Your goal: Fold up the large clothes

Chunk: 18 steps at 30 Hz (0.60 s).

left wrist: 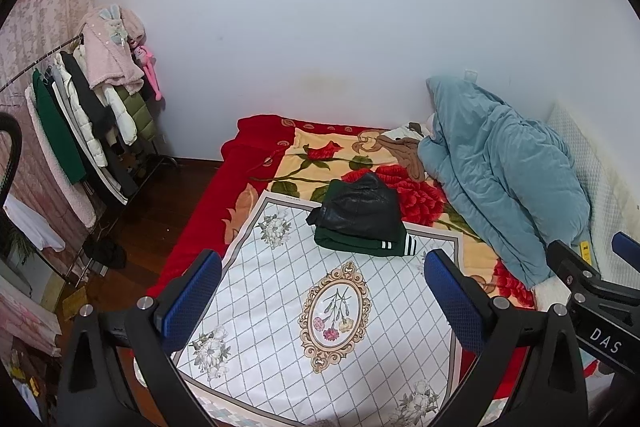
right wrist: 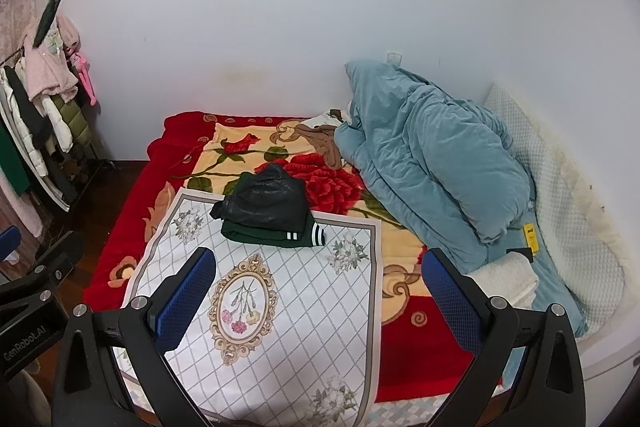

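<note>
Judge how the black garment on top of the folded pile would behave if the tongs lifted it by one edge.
The black garment looks glossy and creased like leather, so it would likely sag yet hold its bends. That sheen suggests it may slide off the green garment beneath. It looks heavy for its size.

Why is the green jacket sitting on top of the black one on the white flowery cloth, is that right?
Not quite. The black jacket lies on top, and the green jacket with white stripes is underneath. Both wrist views show it. The pile does sit on the white flowery cloth.
</note>
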Each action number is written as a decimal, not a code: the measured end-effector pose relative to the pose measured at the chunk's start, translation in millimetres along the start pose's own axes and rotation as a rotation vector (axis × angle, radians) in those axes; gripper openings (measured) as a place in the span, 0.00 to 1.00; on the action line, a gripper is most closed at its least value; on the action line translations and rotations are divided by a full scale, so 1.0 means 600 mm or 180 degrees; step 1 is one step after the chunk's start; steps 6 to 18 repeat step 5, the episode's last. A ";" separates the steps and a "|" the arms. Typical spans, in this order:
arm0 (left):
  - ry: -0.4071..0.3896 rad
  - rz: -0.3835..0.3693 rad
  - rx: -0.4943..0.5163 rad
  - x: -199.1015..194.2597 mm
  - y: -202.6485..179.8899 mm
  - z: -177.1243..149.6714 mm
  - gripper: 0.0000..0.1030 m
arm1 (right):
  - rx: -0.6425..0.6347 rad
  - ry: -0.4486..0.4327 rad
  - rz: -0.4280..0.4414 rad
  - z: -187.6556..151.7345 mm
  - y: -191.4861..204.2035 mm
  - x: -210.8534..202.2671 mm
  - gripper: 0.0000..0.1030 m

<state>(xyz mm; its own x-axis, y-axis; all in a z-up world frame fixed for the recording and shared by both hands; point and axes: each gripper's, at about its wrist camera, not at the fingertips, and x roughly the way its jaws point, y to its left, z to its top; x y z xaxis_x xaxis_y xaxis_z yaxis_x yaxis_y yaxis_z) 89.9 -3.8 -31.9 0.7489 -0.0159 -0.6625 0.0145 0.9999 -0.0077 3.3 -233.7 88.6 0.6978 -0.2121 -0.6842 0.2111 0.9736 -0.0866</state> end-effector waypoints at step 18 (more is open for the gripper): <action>-0.0015 0.0024 -0.0028 -0.003 0.006 0.001 1.00 | -0.0011 0.0002 0.0001 0.001 0.000 0.001 1.00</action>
